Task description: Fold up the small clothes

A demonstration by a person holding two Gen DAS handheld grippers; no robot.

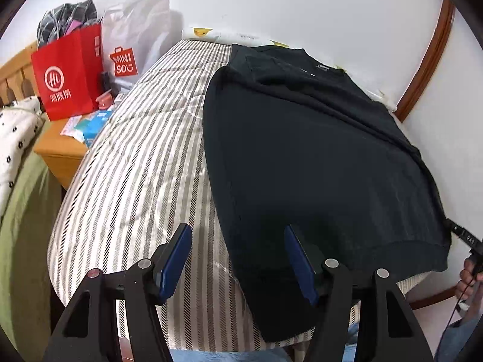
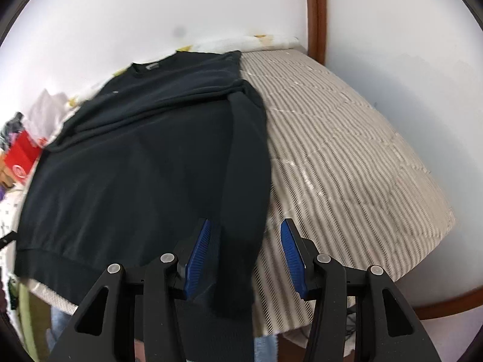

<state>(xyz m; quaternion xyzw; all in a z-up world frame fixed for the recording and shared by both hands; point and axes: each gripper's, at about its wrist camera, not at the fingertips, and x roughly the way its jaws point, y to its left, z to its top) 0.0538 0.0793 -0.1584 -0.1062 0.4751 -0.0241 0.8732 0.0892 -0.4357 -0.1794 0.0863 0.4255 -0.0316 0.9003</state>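
A black long-sleeved sweater [image 1: 317, 150] lies flat on the striped bed [image 1: 135, 166], collar toward the wall and hem at the near edge. My left gripper [image 1: 237, 232] is open above the sweater's near left corner; its right finger is over the cloth and its left finger over the bedding, and the pads press on nothing. In the right wrist view the sweater [image 2: 135, 166] has one sleeve [image 2: 241, 181] folded down along its right side, hanging over the bed edge. My right gripper [image 2: 246, 226] is open with that sleeve loose between its jaws.
A red paper bag [image 1: 68, 75] and a white shop bag [image 1: 132, 39] stand on a wooden nightstand [image 1: 60, 154] left of the bed. The white wall [image 1: 302, 6] backs the bed, with a brown wooden frame [image 2: 315, 12] at its right. A person's hand [image 1: 466, 277] shows at the right edge.
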